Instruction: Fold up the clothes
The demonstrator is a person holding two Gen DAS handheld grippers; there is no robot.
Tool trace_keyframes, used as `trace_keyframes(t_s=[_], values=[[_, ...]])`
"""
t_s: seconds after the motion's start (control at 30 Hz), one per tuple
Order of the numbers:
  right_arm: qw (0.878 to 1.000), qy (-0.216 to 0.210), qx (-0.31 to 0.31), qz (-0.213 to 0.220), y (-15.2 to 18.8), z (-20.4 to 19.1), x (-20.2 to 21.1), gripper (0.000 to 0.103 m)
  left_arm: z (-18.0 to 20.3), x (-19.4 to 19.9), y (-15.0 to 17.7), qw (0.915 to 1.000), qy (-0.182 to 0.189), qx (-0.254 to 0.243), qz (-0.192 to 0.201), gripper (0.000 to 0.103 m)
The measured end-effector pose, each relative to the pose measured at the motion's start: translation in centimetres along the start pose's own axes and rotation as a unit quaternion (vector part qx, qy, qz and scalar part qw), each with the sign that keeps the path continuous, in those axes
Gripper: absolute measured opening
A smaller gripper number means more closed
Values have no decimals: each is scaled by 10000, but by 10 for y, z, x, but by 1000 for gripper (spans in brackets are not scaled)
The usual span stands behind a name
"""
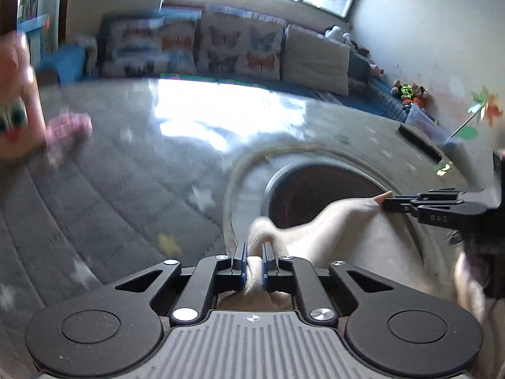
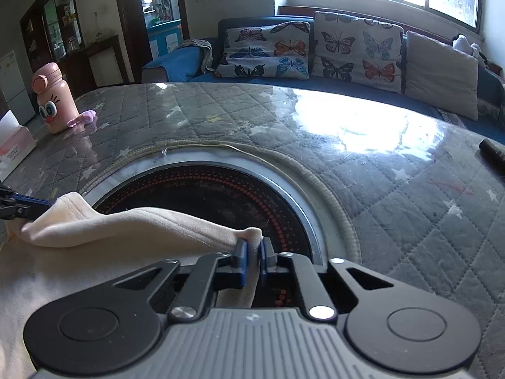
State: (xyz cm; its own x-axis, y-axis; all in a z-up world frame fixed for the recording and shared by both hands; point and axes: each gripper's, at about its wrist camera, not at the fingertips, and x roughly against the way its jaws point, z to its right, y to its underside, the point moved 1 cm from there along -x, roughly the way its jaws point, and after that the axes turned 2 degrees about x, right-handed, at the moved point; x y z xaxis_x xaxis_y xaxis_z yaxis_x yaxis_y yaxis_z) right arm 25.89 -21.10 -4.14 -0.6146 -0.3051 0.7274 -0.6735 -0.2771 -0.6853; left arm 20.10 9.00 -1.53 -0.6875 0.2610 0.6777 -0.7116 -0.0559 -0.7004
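From my right claw [image 2: 252,252] the garment [image 2: 126,230] stretches leftward to my left claw [image 2: 47,203], draped over the near edge of a round inset plate [image 2: 221,195] sunk in the middle of the surface [image 2: 410,221]. At the far left of the surface stands a bottle [image 2: 55,99] with a small bundle [image 2: 83,118] just beside it on its right, and nearer me what I take for a box [image 2: 14,151]. A marker [image 2: 492,153] lies at the far right. Behind the surface runs a sofa [image 2: 176,60] with three cushions [image 2: 356,50] in a row.

three cushions [image 2: 356,52], one pink bottle [image 2: 54,99], one garment [image 2: 126,227].
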Motion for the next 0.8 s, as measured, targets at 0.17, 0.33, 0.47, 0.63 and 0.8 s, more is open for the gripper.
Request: trace_keyframes(t_s=[0.17,0.33,0.47,0.63,0.8], values=[[9992,204,-3,337,-16,3,9,6,6,3,-8,9952,-564,-412,691,9],[9957,486,127,777,-39,-2,10,6,8,3,-15,9844,-1064,-678,1225,15],[9953,664,38,708,-47,1,-7,9,-11,-10,-18,9877,-1208,-244,963,32],[9979,483,43,430,-44,2,-16,18,-35,-5,-24,9915,-1051,237,727,52],[9989,357,-246,195,-43,8,-30,22,-54,-22,-35,9918,-530,1143,215,55]])
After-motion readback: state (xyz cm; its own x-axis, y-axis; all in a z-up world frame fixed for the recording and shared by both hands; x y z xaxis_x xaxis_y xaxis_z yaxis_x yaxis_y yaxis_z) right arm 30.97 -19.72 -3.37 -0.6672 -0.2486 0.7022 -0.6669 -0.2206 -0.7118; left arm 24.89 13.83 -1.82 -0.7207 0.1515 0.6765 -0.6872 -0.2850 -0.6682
